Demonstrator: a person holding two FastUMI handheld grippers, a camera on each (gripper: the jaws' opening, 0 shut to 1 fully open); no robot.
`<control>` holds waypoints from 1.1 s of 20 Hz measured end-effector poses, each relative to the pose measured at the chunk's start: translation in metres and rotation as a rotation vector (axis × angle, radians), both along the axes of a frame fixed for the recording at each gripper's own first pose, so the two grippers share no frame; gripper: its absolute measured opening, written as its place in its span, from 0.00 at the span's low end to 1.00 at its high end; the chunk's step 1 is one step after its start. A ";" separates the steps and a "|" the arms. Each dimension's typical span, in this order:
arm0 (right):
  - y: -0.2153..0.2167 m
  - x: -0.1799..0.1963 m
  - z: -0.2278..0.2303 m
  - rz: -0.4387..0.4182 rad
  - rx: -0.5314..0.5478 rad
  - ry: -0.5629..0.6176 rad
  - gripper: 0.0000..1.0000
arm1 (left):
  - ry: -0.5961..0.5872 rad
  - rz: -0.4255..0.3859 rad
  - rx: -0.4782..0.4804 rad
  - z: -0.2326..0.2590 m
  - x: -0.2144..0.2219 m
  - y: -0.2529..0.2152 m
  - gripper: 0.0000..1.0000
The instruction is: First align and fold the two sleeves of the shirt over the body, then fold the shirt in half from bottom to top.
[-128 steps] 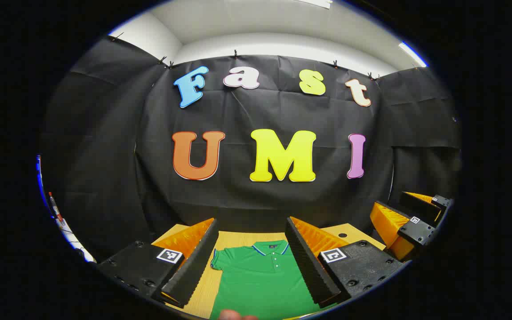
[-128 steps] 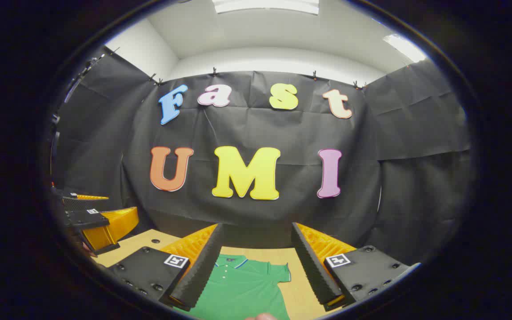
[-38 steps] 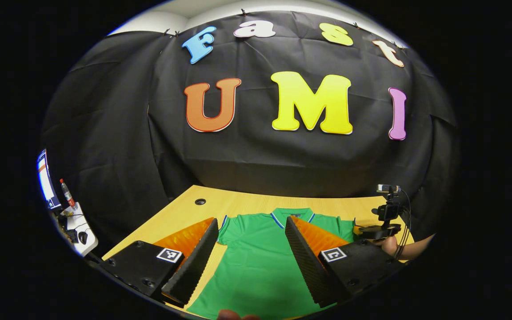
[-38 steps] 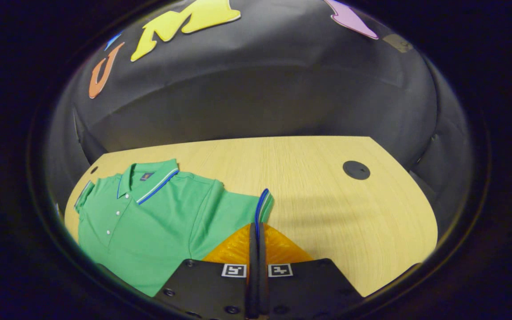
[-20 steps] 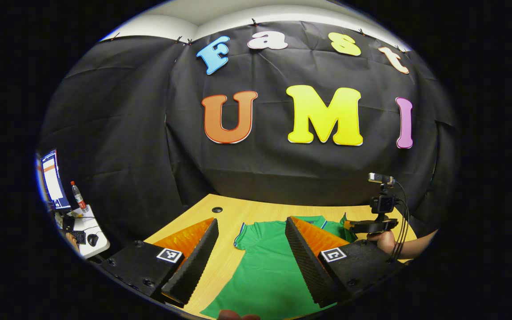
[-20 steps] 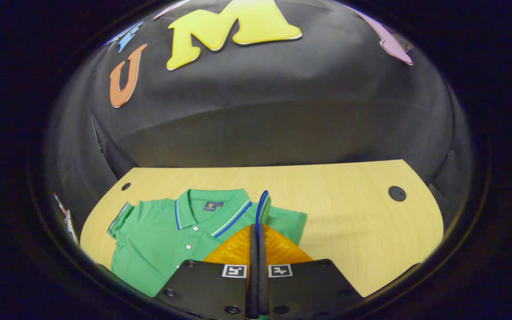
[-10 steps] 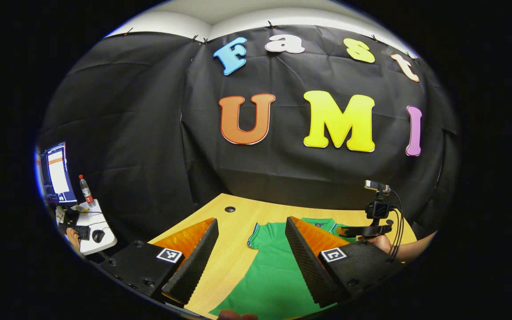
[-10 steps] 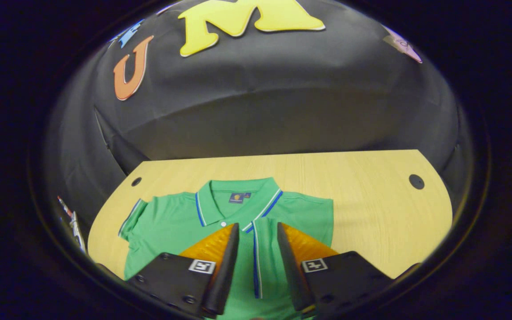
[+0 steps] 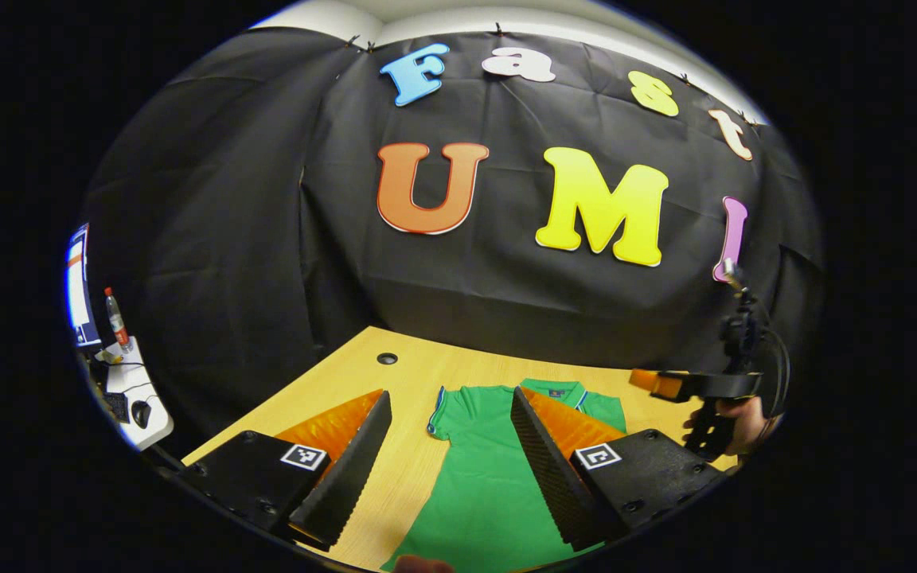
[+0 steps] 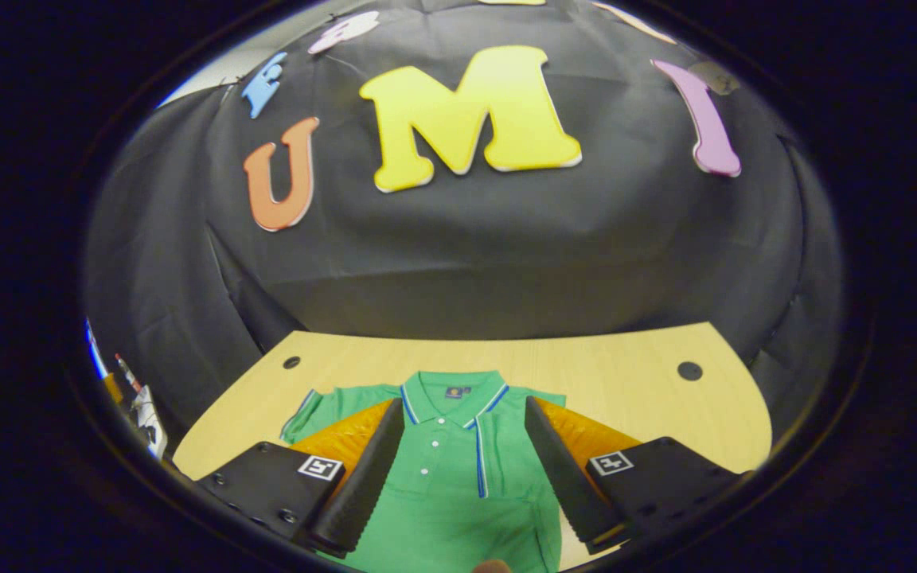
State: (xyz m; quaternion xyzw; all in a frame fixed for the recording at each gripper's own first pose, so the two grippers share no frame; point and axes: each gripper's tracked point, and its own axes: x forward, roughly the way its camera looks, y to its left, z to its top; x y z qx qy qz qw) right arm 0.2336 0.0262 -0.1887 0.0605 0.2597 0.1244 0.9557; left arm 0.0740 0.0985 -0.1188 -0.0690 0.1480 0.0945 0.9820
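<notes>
You are holding both tools spread above one green shirt (image 10: 458, 477) lying flat mid-tabletop (image 10: 634, 382), right tool (image 10: 458, 469) and left tool (image 9: 446, 469) empty, bare wood lying open on each side.

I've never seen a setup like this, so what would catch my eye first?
A bright green polo shirt lying flat on the pale wooden table, one sleeve already folded over its body. Close in, the right tongs hang open above it, and the left tongs open over its other sleeve.
</notes>
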 end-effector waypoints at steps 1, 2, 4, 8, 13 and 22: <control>-0.001 -0.018 0.017 0.006 -0.003 -0.026 0.96 | 0.012 -0.018 -0.019 -0.010 0.007 0.003 0.98; 0.001 -0.033 0.032 0.012 -0.006 -0.052 0.96 | 0.021 -0.036 -0.034 -0.017 0.016 0.009 0.97; -0.004 -0.058 0.059 0.018 -0.030 -0.108 0.98 | 0.036 -0.092 -0.059 -0.034 0.035 0.015 0.97; -0.011 -0.099 0.091 -0.005 -0.014 -0.139 0.98 | 0.084 -0.202 -0.044 -0.068 0.082 0.028 0.97; -0.039 -0.138 0.087 -0.068 -0.048 -0.105 0.97 | 0.170 -0.298 -0.068 -0.127 0.131 0.030 0.97; -0.072 -0.168 0.049 -0.187 -0.120 -0.011 0.98 | 0.306 -0.293 -0.066 -0.220 0.190 0.051 0.98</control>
